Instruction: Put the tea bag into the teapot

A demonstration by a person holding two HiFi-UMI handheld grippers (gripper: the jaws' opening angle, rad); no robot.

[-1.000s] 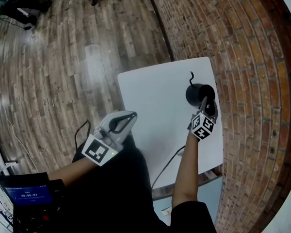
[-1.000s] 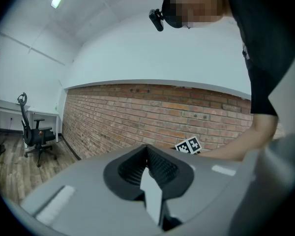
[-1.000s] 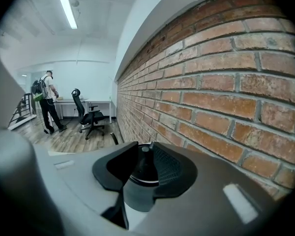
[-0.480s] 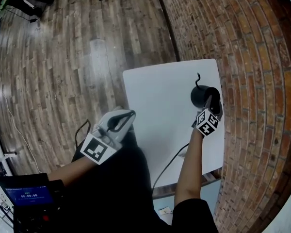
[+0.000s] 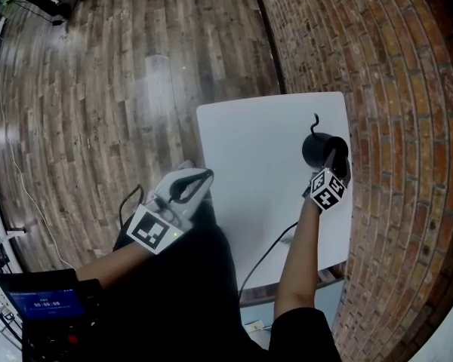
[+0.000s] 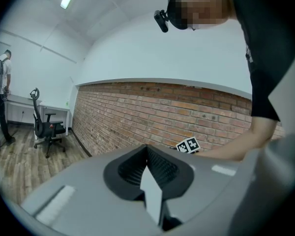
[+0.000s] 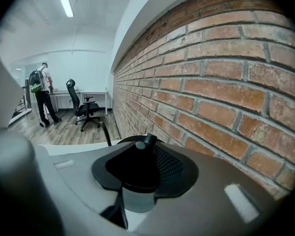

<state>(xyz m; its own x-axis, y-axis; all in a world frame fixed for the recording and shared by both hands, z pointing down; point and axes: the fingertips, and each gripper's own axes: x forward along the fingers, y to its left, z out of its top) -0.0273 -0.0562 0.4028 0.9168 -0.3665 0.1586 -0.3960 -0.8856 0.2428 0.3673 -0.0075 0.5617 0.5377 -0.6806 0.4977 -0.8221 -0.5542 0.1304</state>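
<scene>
The black teapot [image 5: 315, 148] stands on the white desk [image 5: 249, 149], with the brick wall [image 5: 392, 127] just beyond it. The right hand-held gripper [image 5: 334, 159] hangs just over the teapot, not gripping: its jaws are closing with the lid knob [image 7: 146, 142] between them, and the pads do not visibly press on it. The left hand-held gripper [image 5: 202, 179] is well apart from the teapot, at the desk's opposite edge, clenched on nothing
</scene>
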